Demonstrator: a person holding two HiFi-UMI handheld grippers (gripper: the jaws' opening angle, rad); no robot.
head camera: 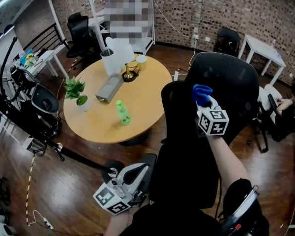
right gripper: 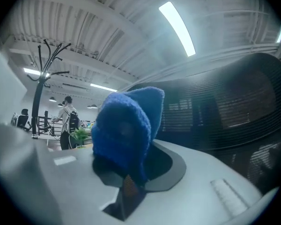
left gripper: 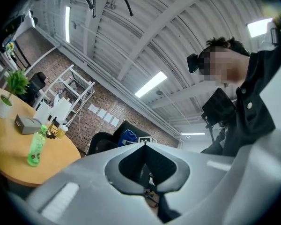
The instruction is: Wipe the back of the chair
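A black mesh office chair point(head camera: 225, 85) stands right of the round table, its back toward me. My right gripper point(head camera: 202, 98) is shut on a blue cloth point(head camera: 201, 93) and holds it against the upper left part of the chair back. In the right gripper view the blue cloth point(right gripper: 126, 128) fills the space between the jaws, with the dark mesh chair back point(right gripper: 225, 107) just behind it. My left gripper point(head camera: 127, 178) hangs low by the chair's left side, jaws shut and empty. Its view points upward, with the chair point(left gripper: 105, 142) and cloth point(left gripper: 128, 137) small in the distance.
A round wooden table point(head camera: 119, 100) carries a green bottle point(head camera: 122, 112), a potted plant point(head camera: 74, 90), a grey box point(head camera: 108, 87) and a white jug point(head camera: 112, 58). A dark tripod stand point(head camera: 34, 127) stands at left. A person point(head camera: 290, 113) sits at far right, near a white table point(head camera: 263, 50).
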